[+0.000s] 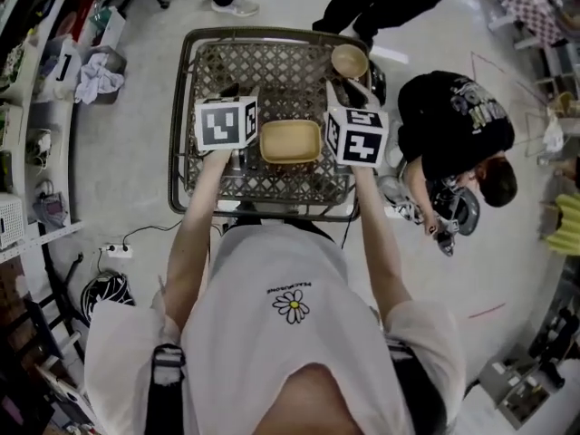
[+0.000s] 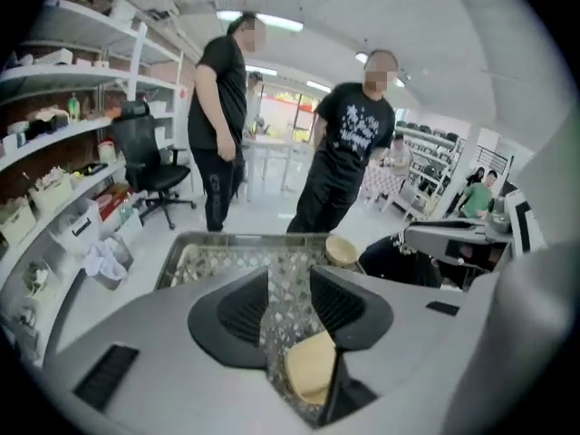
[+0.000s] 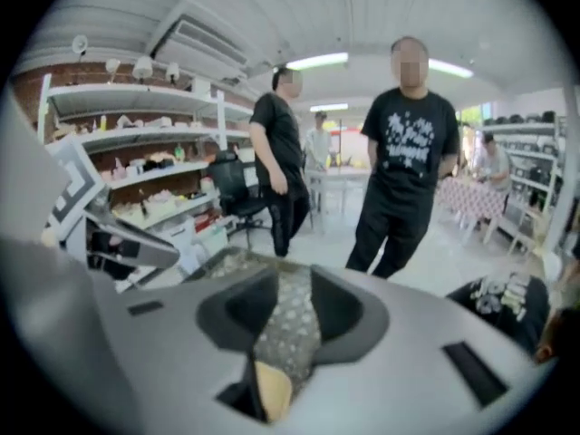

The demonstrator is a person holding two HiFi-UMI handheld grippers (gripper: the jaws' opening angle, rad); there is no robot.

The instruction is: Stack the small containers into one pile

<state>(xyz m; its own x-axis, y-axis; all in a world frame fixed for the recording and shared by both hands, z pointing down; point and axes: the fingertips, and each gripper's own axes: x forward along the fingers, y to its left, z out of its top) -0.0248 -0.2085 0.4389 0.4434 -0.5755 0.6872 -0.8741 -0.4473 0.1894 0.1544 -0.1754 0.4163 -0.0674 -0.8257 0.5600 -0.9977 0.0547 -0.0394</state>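
A rectangular tan container (image 1: 290,141) lies on the metal lattice tabletop (image 1: 272,71), between my two grippers' marker cubes. A round tan bowl (image 1: 349,61) sits apart at the far right corner. My left gripper (image 2: 288,299) is open, and through its gap I see lattice and, low down, the tan container (image 2: 311,366). My right gripper (image 3: 288,320) is also open, with lattice in its gap and the container's edge (image 3: 272,389) below. Nothing is pressed between either pair of jaws. In the head view the cubes hide the fingertips.
The lattice table has a raised metal rim (image 1: 178,107). One person crouches at its right side (image 1: 453,125), and two people stand beyond the far edge (image 2: 349,143). Shelves (image 2: 54,125) and an office chair (image 2: 149,166) line the left.
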